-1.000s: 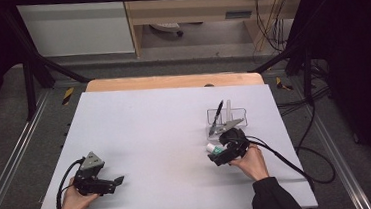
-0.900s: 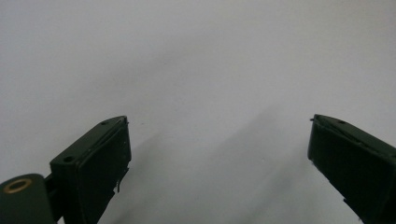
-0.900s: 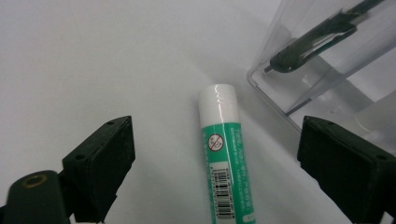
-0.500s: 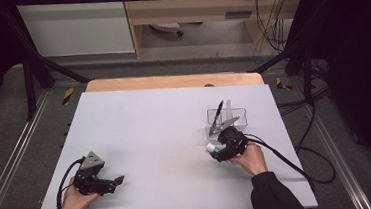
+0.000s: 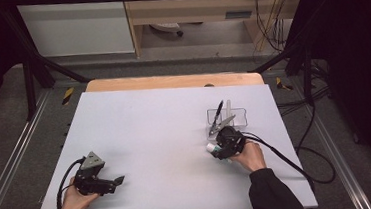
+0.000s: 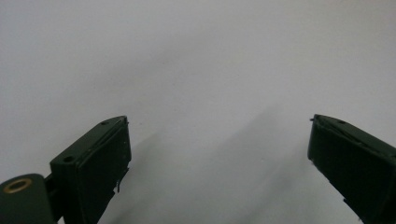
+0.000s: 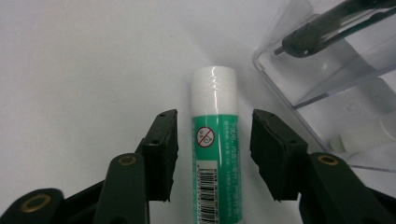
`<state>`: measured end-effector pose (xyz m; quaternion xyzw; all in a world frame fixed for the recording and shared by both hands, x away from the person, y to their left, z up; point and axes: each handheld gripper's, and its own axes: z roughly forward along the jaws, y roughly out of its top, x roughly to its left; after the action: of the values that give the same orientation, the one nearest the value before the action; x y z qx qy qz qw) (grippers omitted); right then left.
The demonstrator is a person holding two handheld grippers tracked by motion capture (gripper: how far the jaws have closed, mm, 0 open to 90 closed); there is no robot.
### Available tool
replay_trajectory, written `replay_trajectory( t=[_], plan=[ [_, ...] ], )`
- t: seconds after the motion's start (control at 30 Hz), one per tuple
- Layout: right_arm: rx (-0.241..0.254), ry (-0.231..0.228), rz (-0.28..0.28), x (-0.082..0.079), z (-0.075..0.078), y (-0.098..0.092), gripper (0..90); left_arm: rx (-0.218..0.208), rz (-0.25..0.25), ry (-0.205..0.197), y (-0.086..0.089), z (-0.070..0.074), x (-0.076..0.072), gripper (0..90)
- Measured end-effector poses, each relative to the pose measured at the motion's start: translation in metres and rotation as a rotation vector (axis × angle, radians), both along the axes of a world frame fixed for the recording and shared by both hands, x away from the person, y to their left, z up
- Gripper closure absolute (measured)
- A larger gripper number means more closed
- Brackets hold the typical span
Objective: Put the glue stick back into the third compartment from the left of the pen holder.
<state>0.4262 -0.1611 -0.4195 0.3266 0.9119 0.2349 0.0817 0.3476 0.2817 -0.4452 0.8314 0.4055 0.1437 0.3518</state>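
Note:
A green glue stick (image 7: 215, 158) with a white cap lies flat on the white table (image 5: 165, 131). My right gripper (image 7: 214, 117) straddles it. Its jaws have just been closing, with the stick between them. A thin gap still shows on each side, so the pads (image 7: 163, 140) do not press on it. In the high view the right gripper (image 5: 214, 149) is at the right of the table with the glue stick's cap (image 5: 210, 146) at its tips. My left gripper (image 5: 119, 180) rests at the front left, open, and the left gripper (image 6: 219, 126) has bare table between its jaws.
A clear plastic holder (image 5: 227, 117) with pens stands just beyond the right gripper; the clear holder's wall (image 7: 322, 74) and a black pen (image 7: 327, 21) appear close to the right jaw. A cable (image 5: 288, 161) trails off to the right.
The right gripper's jaws have drawn in around the glue stick, and the hand has barely shifted. The left hand and gripper have stayed where they were.

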Motion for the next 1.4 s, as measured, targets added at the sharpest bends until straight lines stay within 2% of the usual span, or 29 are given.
replay_trajectory(
  t=[0.33, 0.6, 1.03, 1.4],
  plan=[
    [-0.025, 0.021, 0.029, 0.0024, -0.0029, 0.0011, 61.2, 0.004, -0.003, 0.0, -0.0002, 0.0002, -0.0002, 5.8],
    [-0.054, 0.028, 0.04, 0.0043, -0.0069, 0.0019, 64.4, 0.005, -0.007, 0.003, -0.0002, -0.0001, 0.0001, 5.8],
    [-0.059, 0.052, 0.052, 0.007, -0.0071, 0.0023, 65.6, 0.006, -0.008, 0.006, -0.0009, -0.0003, 0.0001, 5.8],
    [-0.074, 0.038, 0.054, 0.0035, -0.0057, 0.0014, 66.2, 0.006, -0.009, 0.007, -0.0013, -0.0003, 0.0, 5.8]
  ],
)
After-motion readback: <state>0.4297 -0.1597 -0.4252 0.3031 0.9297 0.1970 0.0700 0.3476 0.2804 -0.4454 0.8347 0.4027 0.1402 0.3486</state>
